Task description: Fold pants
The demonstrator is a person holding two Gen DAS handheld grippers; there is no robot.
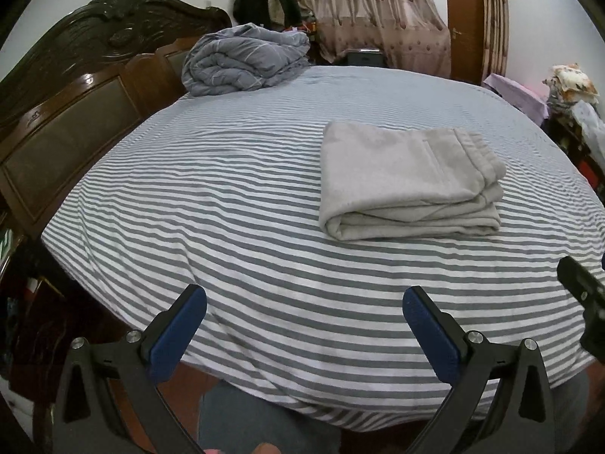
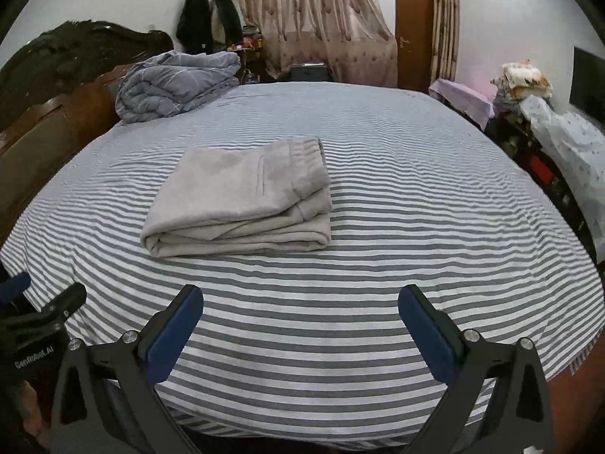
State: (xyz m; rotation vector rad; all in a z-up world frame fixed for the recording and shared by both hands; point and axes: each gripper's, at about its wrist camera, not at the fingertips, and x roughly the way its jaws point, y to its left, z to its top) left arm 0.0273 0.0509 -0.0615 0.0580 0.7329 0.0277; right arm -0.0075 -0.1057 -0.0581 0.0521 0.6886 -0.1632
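The light grey pants [image 1: 408,181] lie folded into a thick rectangle on the striped bed sheet [image 1: 234,227], waistband to the right. In the right wrist view the pants [image 2: 242,200] sit left of centre on the sheet [image 2: 378,227]. My left gripper [image 1: 304,300] is open near the bed's front edge, well short of the pants, nothing between its blue pads. My right gripper [image 2: 300,299] is also wide open and empty, pulled back from the pants. The right gripper's black body [image 1: 584,299] shows at the left wrist view's right edge.
A bundled blue-grey quilt [image 1: 245,60] lies at the far left by the dark wooden headboard [image 1: 75,87]. Curtains [image 2: 321,26] and a door [image 2: 414,34] stand beyond the bed. Piled bedding and clutter [image 2: 567,143] line the right side. The person's legs [image 1: 242,416] show below.
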